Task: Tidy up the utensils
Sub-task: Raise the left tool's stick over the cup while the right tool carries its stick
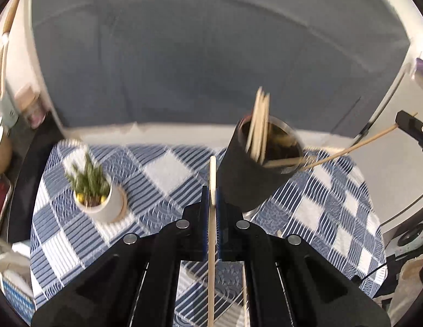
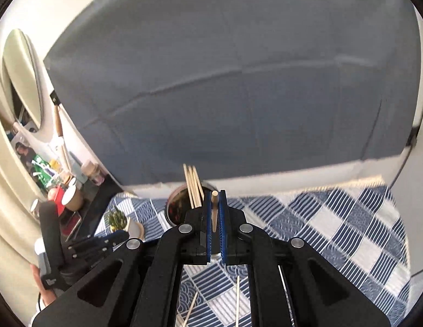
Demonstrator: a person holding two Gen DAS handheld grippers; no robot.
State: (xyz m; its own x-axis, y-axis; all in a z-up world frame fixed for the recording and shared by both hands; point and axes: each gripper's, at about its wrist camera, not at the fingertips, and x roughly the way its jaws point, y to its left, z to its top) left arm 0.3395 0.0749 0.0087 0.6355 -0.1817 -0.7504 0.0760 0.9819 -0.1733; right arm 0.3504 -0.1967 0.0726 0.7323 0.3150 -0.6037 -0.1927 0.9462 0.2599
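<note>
Some sticks [image 1: 259, 121] already stand in the black cup [image 1: 259, 169], each gripper, left [image 1: 210, 204] and right [image 2: 216, 212], is pinching one more stick, and two sticks [image 2: 237, 299] wait on the cloth [image 2: 334, 218].

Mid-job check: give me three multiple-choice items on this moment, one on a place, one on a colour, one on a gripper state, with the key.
1. Where is the potted plant relative to the black chopstick holder, in the left wrist view?
A. left of it
B. inside it
C. behind it

2. What colours is the tablecloth?
A. red and white
B. blue and white
C. plain green

3. What is the left gripper doing?
A. open, empty
B. shut on a spoon
C. shut on a chopstick

Key: 1 A, the plant stands apart on the cloth's left side. 2 B, blue striped and white squares. 3 C, the stick sits between the blue pads.
</note>
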